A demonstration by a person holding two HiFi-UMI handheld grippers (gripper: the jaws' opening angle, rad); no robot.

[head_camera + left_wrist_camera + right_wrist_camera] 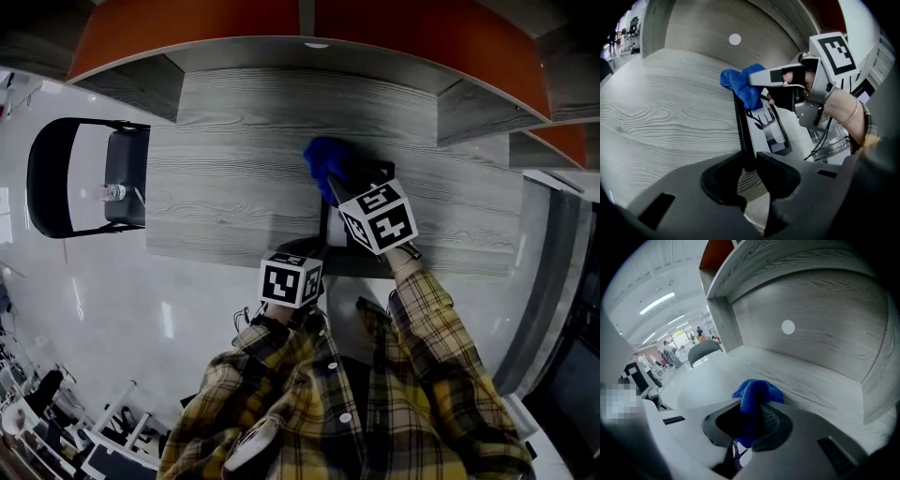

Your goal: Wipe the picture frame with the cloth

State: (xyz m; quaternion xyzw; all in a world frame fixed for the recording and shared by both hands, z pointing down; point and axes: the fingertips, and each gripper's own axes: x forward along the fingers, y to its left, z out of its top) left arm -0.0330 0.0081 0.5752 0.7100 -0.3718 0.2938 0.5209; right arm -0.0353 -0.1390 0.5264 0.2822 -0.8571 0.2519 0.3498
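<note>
Picture frame (pixel 761 124): black border, deer-antler print under the glass. It stood on edge at the near side of the grey wood-grain desk (pixel 234 178), close to the desk's front edge; the head view showed it as a dark rectangle (pixel 349 259) partly covered by the right marker cube (pixel 378 217). The exact tilt could not be read. Left gripper (pixel 749 164): both jaws were pressed against the frame's near black edge, one on each side, so the claw was clamped on the frame. Blue cloth (pixel 743 86): bunched, touching the frame's far upper corner, with part of it draped over the border. Right gripper (pixel 750 420): jaws closed on the cloth (pixel 757 394), a fold of which bulged out in front of the jaw tips. In the head view the cloth (pixel 326 161) sat just beyond the right cube, and the left marker cube (pixel 291 279) was near the desk's front edge, below and left of the right one. Both arms wore yellow plaid sleeves (pixel 422 309). Surroundings: the desk's back panel carried one small white round disc (pixel 788 327), orange panels (pixel 187 28) sat above the desk, and a black chair (pixel 70 178) stood off the left end, well apart from the frame.
</note>
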